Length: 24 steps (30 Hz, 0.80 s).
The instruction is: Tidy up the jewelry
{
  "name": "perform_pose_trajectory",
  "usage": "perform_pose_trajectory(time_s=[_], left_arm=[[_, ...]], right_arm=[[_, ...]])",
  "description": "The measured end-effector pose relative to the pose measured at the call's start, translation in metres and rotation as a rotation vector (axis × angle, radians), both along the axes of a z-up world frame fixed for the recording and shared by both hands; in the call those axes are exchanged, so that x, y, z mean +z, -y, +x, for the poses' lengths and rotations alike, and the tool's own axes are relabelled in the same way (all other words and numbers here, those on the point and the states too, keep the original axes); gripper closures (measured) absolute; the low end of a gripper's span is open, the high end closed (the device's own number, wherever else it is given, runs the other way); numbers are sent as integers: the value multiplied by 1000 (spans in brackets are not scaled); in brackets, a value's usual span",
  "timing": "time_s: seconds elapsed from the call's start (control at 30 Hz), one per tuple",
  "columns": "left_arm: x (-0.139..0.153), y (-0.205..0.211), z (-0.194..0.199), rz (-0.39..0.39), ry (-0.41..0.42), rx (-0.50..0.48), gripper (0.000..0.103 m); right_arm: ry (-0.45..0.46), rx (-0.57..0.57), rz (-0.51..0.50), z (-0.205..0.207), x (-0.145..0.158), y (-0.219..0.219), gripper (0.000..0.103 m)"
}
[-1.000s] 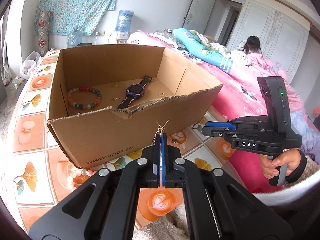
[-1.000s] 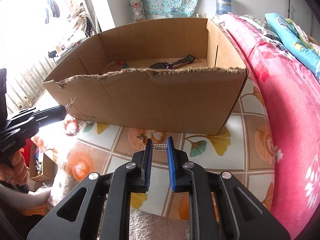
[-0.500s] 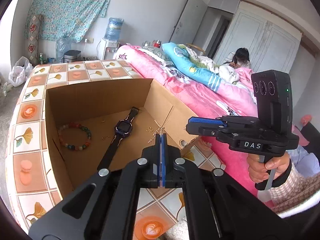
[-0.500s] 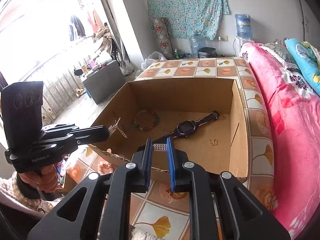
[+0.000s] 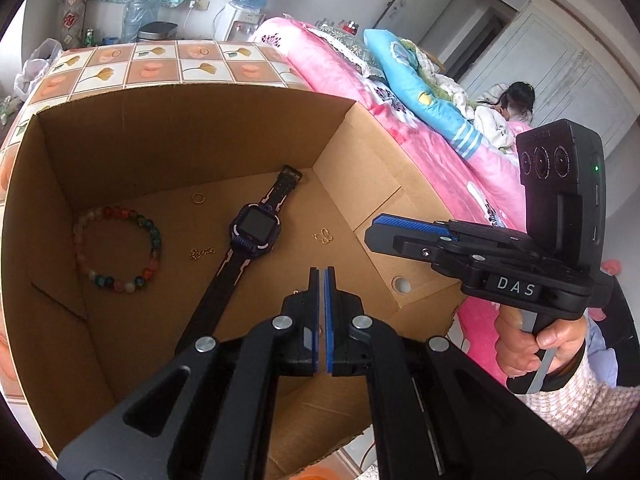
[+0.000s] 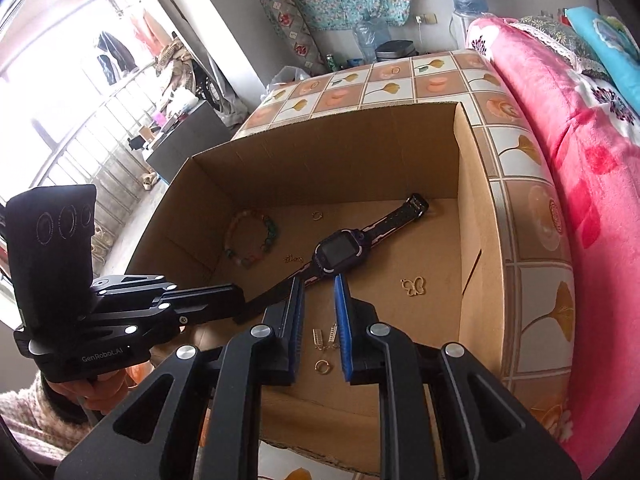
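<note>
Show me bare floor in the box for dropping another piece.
Bare: the right side, between smartwatch, butterfly pendant and the box's right wall; also near-left, this side of the bead bracelet. Crowded: the middle around the small chain, and the near edge, where bar earrings and a ring lie.

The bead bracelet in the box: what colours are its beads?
Mixed: green, red, pink and pale beads, clearest in the left wrist view.

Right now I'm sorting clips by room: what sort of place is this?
Most likely a lived-in bedroom: a bed with a pink floral blanket, white wardrobe doors behind it, and a water dispenser by the wall.
</note>
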State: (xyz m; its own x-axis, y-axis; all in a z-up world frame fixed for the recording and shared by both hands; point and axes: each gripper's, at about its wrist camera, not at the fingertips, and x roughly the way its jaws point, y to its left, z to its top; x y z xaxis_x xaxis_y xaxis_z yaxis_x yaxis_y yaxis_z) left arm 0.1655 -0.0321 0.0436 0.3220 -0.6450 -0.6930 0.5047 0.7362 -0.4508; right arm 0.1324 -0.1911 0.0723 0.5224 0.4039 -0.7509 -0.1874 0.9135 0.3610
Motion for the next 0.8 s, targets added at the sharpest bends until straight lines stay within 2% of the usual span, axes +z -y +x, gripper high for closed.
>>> perform_pose_trajectory(time_s=[0.13,0.3,0.37,0.4,0.5,0.57,0.67,0.8], left_arm=[[10,-9,-5,-15,34,25,101],[32,-27,-26,-54,123,42,101],[41,-39,-40,-83,169,47,98],[46,-47,-49,-97,195,52,92],[56,-73,-78,-120,271,73,85],[59,-93,-97,-124,305,96,84],[57,-122,-121,-129,319,137,83],[40,-143,-137,-106,271,180,79]], right_arm=[[38,-25,20,-7,12,9,86],[115,-28,57,-30,31,16,86],[159,-16,68,-44,40,17,86],[182,-8,73,-53,45,17,85],[243,27,78,-83,53,15,71],[268,53,70,-103,54,12,67],[257,91,86,-129,44,6,64],[170,104,102,-144,14,-5,61]])
